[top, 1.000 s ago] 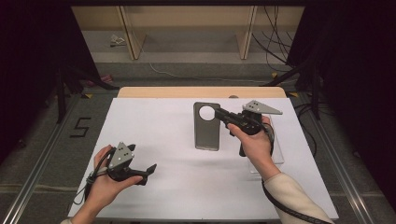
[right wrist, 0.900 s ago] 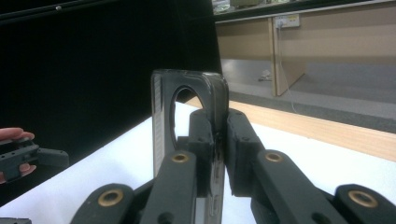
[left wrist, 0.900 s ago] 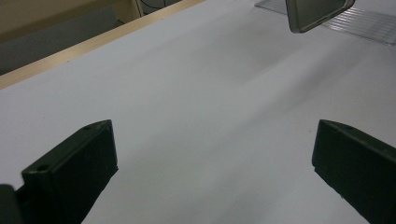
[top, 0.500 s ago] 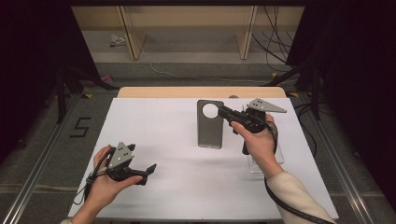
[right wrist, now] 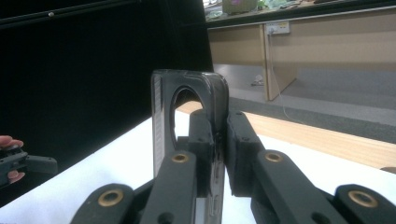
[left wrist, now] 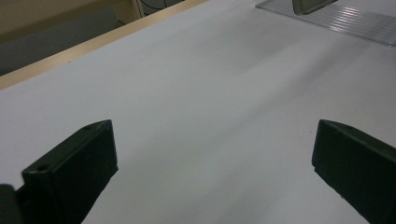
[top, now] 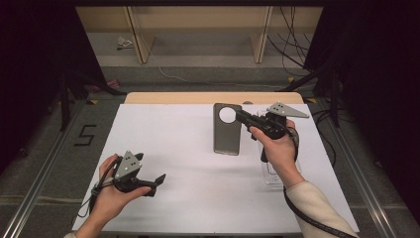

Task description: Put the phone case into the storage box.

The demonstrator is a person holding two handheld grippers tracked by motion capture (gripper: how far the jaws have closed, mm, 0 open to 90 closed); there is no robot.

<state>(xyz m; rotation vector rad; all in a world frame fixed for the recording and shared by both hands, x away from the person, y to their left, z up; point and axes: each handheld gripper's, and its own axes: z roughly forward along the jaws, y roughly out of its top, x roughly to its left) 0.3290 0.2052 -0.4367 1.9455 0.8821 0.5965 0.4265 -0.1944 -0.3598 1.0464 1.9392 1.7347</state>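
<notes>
We are looking at a white tabletop (top: 163, 144) whose far edge is showing a strip of light wood (top: 168, 97). On its right part a clear ribbed plastic tray (top: 273, 173) is lying flat; in the left gripper view we are seeing that tray (left wrist: 355, 21) near the top right corner. Beyond the tabletop a pale wooden shelf frame (top: 138, 34) is standing on the grey floor (top: 198, 64), with a white cable (top: 171, 75) trailing across it. Black cables (top: 292, 39) are hanging at the right, and a dark marking shaped like a five (top: 85, 135) is sitting on the floor at the left.
</notes>
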